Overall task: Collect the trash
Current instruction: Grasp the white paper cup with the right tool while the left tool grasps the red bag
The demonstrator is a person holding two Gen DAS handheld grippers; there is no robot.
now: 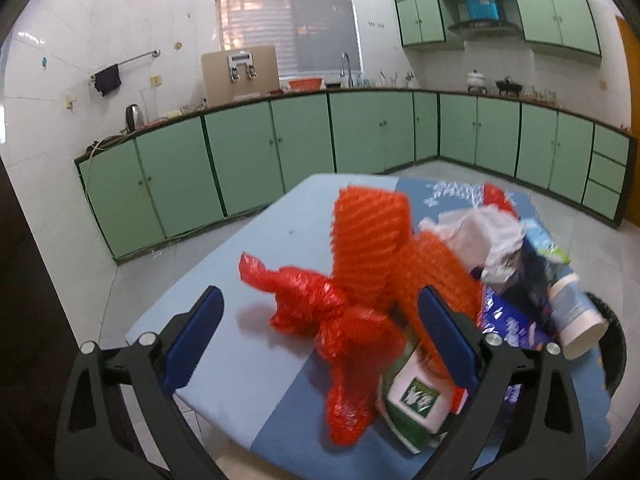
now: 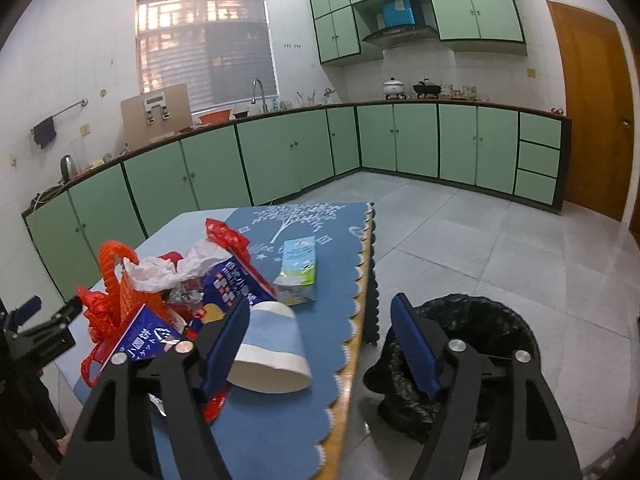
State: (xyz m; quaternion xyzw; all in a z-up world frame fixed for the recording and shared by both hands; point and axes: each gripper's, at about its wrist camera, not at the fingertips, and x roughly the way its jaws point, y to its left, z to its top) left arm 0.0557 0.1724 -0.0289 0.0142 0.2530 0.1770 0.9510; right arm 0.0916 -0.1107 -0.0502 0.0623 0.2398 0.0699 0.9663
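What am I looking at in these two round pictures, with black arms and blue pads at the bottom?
No robot here: a person holds a hand-operated claw in each hand, and a fisheye camera on each looks forward along its two blue-padded fingers. The left claw is open and holds nothing, with a crumpled red plastic bag between its pads. The right claw is open and empty too, above the table's edge. On the blue tablecloth lie the trash: orange foam netting, crumpled white paper, a blue printed wrapper, a tipped paper cup and a small carton. A bin lined with a black bag stands on the floor beside the table.
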